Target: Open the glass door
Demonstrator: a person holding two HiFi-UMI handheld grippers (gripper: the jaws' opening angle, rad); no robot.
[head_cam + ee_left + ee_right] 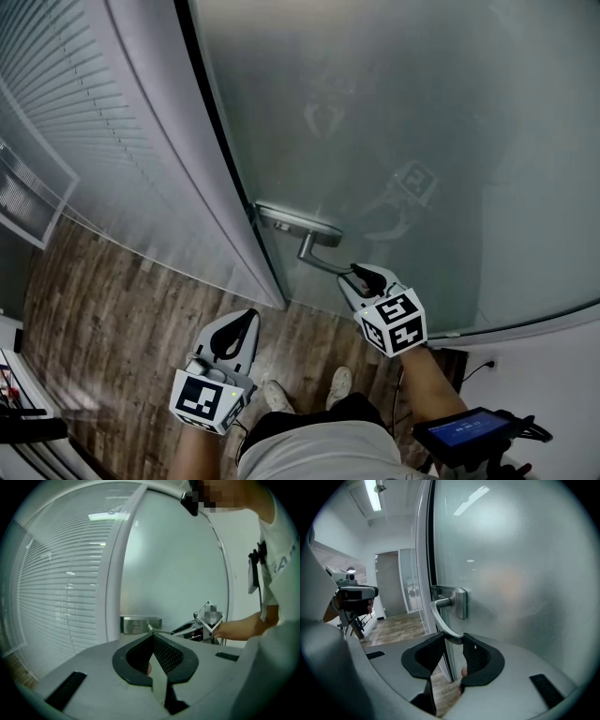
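The right hand-held gripper (pixel 361 274) is clamped on the tip of the lever handle (pixel 319 255) of the frosted glass door (pixel 422 112). The left hand-held gripper (pixel 247 317) hangs back, jaws pinched together, empty.

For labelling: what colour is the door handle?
Silver-grey metal; the door handle shows best in the right gripper view.

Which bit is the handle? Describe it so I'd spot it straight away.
Find the big frosted glass door; at its edge sits a brushed metal plate. From that plate a slim silver lever handle curves outward, the only thing projecting from the smooth glass, its end between the tips of the right tool.
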